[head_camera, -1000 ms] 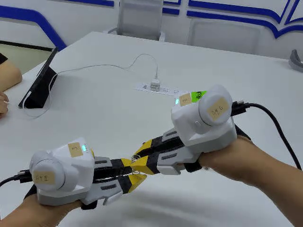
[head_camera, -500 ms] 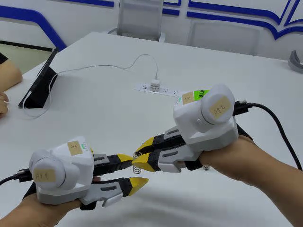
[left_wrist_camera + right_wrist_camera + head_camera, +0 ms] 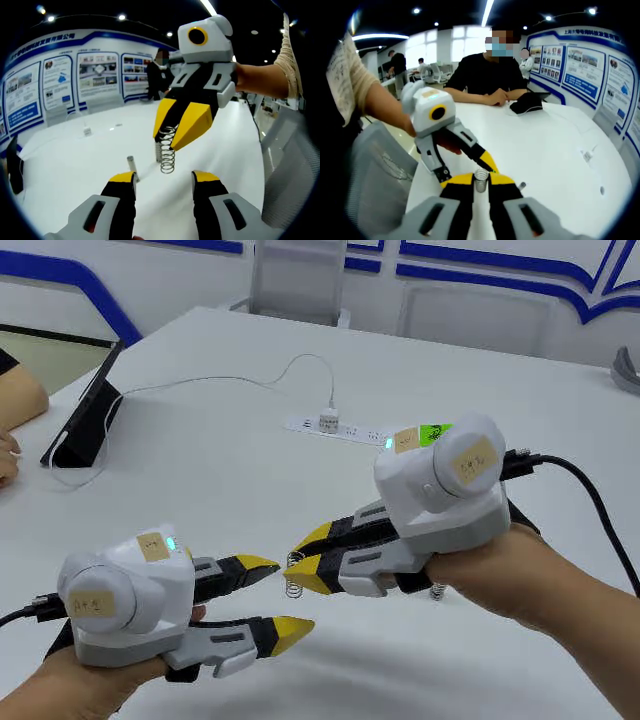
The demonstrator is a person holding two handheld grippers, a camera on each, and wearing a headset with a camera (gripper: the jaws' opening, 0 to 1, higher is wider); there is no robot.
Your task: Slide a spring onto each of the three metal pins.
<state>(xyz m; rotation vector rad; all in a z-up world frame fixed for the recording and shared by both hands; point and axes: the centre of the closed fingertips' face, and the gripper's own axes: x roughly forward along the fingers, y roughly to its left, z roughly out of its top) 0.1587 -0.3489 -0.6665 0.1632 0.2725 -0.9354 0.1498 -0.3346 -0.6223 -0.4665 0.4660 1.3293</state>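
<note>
The right gripper [image 3: 296,562] was clenched on a spring [image 3: 294,585] — a short coil of thin, bright steel wire with open, evenly spaced turns. It was gripped near its upper end between the yellow-tipped jaws, so most of the coil hung below them over the white table [image 3: 230,480]. In the right gripper view the coil's round open end showed between the closed tips. The left gripper [image 3: 290,593] sat nearer and to the left, its jaws released and spread wide, holding nothing. Its tips lay just beside the hanging spring without touching it. In the left gripper view a metal pin [image 3: 131,166] — a slim, grey, upright post — stood on the table just left of the spring, a little beyond the left jaw's tip. A second spring [image 3: 437,592] stood on the table at the right, just beside the person's right hand. A power strip [image 3: 330,425] with a white cable lay farther off, toward the middle of the table.
</note>
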